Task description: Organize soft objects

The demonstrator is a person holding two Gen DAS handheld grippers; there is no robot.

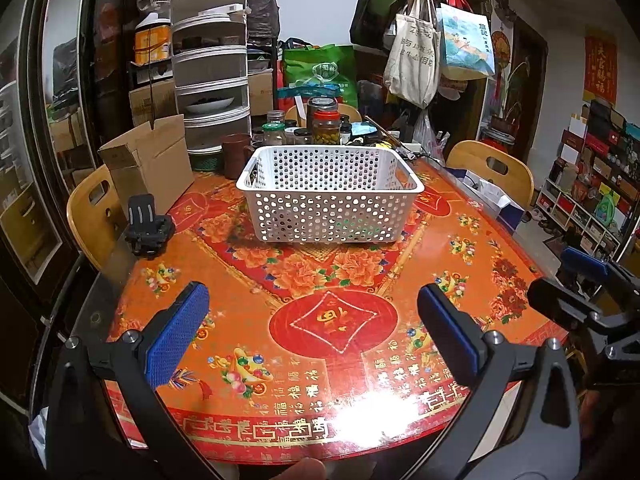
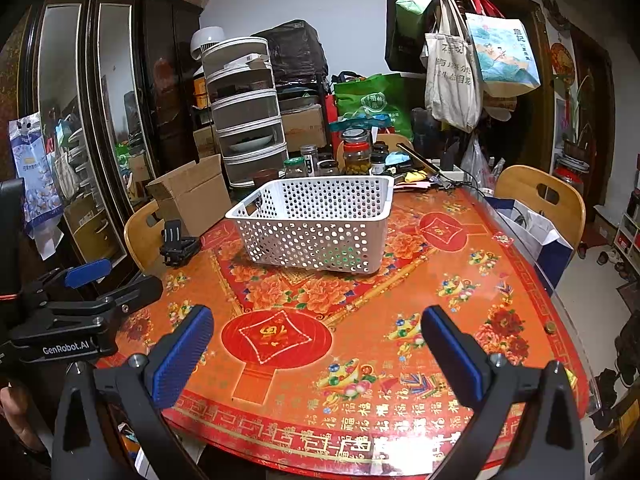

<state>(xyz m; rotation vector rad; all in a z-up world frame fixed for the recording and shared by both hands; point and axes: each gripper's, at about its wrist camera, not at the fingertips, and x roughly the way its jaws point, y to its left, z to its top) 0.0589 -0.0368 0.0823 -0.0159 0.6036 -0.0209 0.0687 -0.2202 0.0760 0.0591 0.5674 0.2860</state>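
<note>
A white perforated plastic basket stands on the red and orange patterned table in the middle far part; it also shows in the right wrist view. Something green and dark shows faintly through its holes; I cannot tell what it is. My left gripper is open and empty, held over the near table edge. My right gripper is open and empty too. In the left wrist view the right gripper shows at the far right, and in the right wrist view the left gripper shows at the left.
A cardboard box and a small black mount sit at the table's left. Several jars and a stacked food cover stand behind the basket. Wooden chairs flank the table. Bags hang at the back right.
</note>
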